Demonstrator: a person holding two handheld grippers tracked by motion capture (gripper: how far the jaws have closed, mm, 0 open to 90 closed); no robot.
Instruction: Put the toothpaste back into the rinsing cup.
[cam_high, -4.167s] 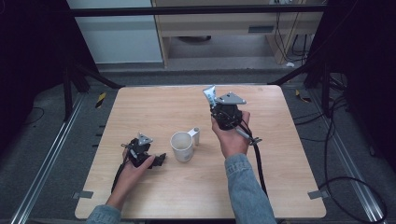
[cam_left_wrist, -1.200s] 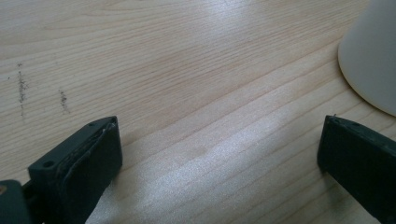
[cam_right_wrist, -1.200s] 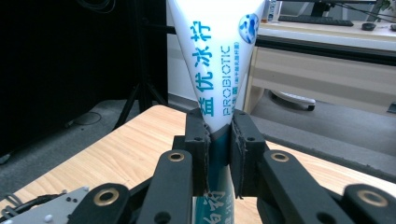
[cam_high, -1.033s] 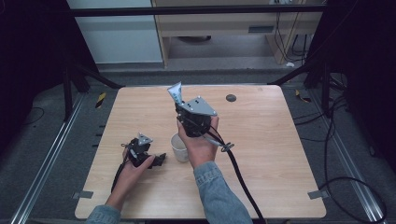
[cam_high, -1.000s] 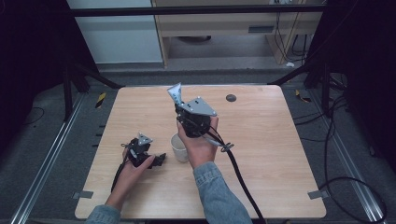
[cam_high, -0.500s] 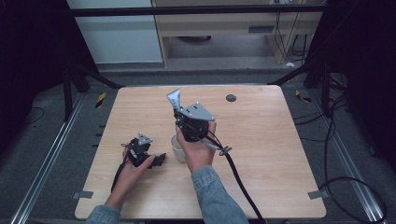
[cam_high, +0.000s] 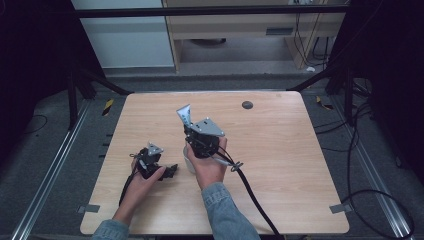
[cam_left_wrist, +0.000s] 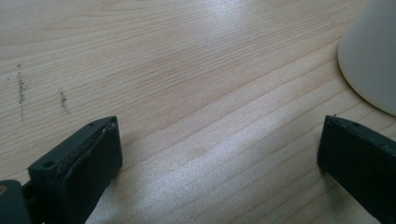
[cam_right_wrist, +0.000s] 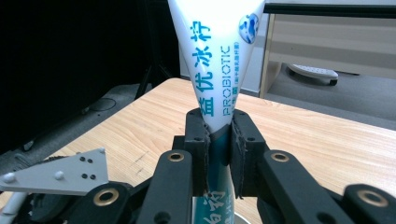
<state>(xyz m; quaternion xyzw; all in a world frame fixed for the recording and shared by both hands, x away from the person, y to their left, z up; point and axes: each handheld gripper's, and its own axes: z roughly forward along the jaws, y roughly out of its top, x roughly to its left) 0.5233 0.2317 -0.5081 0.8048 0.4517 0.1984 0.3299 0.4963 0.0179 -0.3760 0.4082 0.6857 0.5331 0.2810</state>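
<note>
You face a light wooden table bearing a small dark disc near its far edge. Grey floor with metal rails surrounds it; black cables trail at right. Beyond stand a pale cabinet and a wooden desk.

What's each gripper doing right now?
Left gripper: open, empty, resting on the table beside the cup.
Right gripper: shut on the toothpaste tube.
</note>
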